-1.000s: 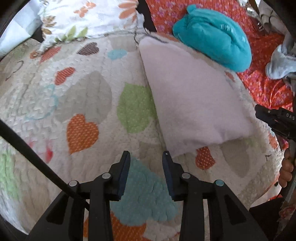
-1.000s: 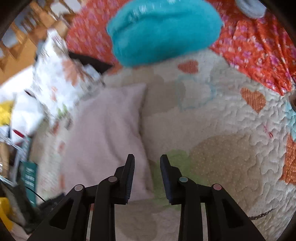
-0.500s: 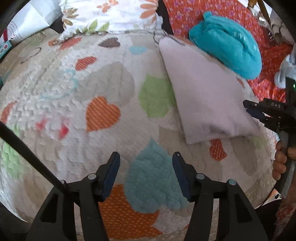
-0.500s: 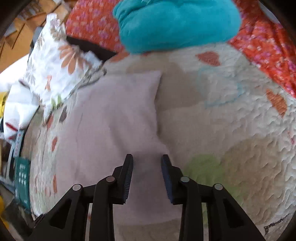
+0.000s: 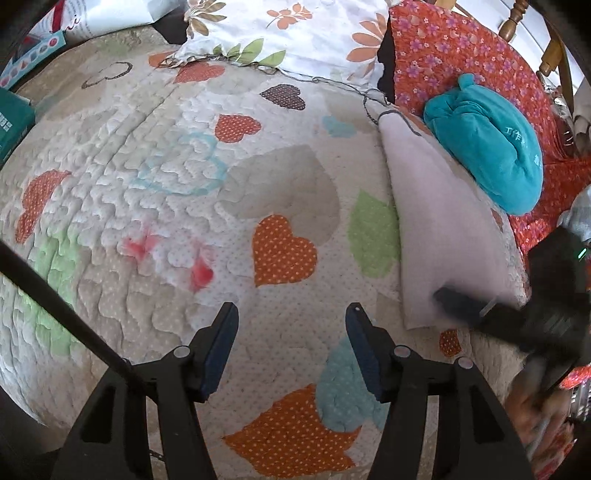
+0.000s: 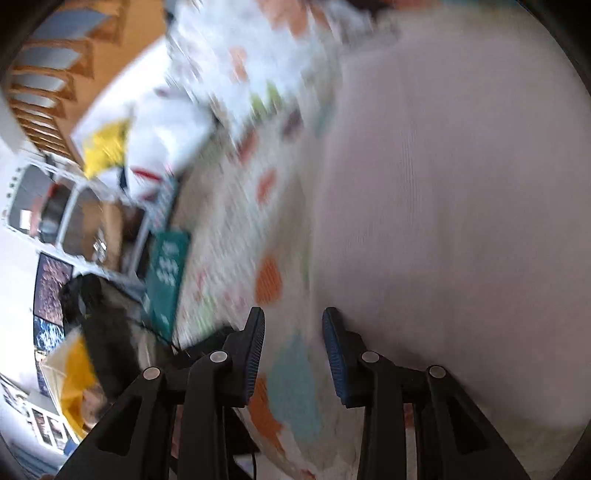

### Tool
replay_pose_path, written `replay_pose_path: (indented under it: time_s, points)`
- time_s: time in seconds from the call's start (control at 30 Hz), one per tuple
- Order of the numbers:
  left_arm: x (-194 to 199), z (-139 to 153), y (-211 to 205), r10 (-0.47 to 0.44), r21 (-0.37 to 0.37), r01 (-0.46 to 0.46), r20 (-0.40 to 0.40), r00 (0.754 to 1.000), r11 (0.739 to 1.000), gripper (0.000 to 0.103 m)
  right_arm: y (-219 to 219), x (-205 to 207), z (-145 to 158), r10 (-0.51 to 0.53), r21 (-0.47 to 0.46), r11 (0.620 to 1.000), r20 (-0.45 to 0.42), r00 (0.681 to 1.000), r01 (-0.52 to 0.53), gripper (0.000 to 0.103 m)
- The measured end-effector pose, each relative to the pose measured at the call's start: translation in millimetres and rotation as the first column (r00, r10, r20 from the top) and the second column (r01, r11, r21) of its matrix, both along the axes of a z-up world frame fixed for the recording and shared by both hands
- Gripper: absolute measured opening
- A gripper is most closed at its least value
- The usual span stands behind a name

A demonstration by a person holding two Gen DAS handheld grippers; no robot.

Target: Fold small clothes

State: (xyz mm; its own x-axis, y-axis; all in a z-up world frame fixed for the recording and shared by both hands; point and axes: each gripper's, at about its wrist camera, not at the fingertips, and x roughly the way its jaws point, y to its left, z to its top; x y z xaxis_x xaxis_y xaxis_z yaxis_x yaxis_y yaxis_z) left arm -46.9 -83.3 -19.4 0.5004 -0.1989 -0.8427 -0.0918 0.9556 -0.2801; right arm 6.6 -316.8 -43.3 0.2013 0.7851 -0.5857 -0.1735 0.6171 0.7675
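A pale pink folded cloth [image 5: 443, 229] lies flat on the heart-patterned quilt [image 5: 184, 192], right of centre in the left wrist view. It fills the right of the blurred right wrist view [image 6: 461, 184]. My left gripper [image 5: 290, 336] is open and empty above the quilt, left of the cloth. My right gripper [image 6: 293, 343] is open and empty at the cloth's near left edge; it shows blurred in the left wrist view [image 5: 465, 301] over the cloth's near corner.
A teal bundled garment [image 5: 487, 144] lies on the red floral sheet [image 5: 461, 48] behind the cloth. A floral pillow [image 5: 280, 33] is at the back. A green box [image 6: 166, 277] and shelves stand beside the bed.
My left gripper has opened wider and drawn back left, away from the pink cloth. My right gripper has swung down and left onto the cloth's near edge, moving fast.
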Motion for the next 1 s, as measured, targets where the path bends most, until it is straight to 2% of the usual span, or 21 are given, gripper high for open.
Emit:
replay_pose_path:
  time_s: [0.1, 0.17, 0.27, 0.37, 0.6, 0.77, 1.0]
  points:
    - [-0.3, 3.6, 0.9, 0.005, 0.000, -0.005, 0.008, 1.000, 1.000, 0.059, 6.7, -8.3, -2.4, 0.005, -0.008, 1.000, 0.012, 1.000, -0.005, 0.037]
    - [-0.6, 5.2, 1.9, 0.012, -0.002, -0.012, 0.012, 1.000, 1.000, 0.061, 2.2, -7.8, 7.9, 0.023, 0.032, 0.999, 0.015, 1.000, -0.023, 0.039]
    - [-1.0, 6.1, 1.4, 0.016, 0.003, -0.016, 0.017, 1.000, 1.000, 0.062, -5.2, -7.9, 29.5, 0.000, 0.060, 0.998, 0.085, 0.996, -0.005, 0.041]
    - [-0.8, 5.5, 1.4, 0.013, 0.006, -0.013, 0.011, 1.000, 1.000, 0.062, -12.6, -5.1, 43.8, -0.034, 0.033, 0.999, 0.148, 0.988, 0.030, 0.045]
    - [1.7, 10.9, 5.1, 0.032, 0.031, -0.034, 0.036, 0.999, 0.999, 0.063, -17.1, -1.1, 58.5, -0.079, -0.073, 0.993, 0.229, 0.970, 0.098, 0.045]
    - [10.7, 12.6, 0.9, 0.005, 0.015, -0.005, 0.031, 0.999, 1.000, 0.064, -8.2, 46.3, 63.9, -0.095, -0.134, 0.982, 0.249, 0.964, 0.131, 0.044]
    - [16.6, 12.5, 0.4, -0.025, 0.017, 0.025, 0.012, 1.000, 1.000, 0.064, 18.3, 170.5, 32.9, -0.135, -0.153, 0.976, 0.136, 0.982, 0.155, 0.043]
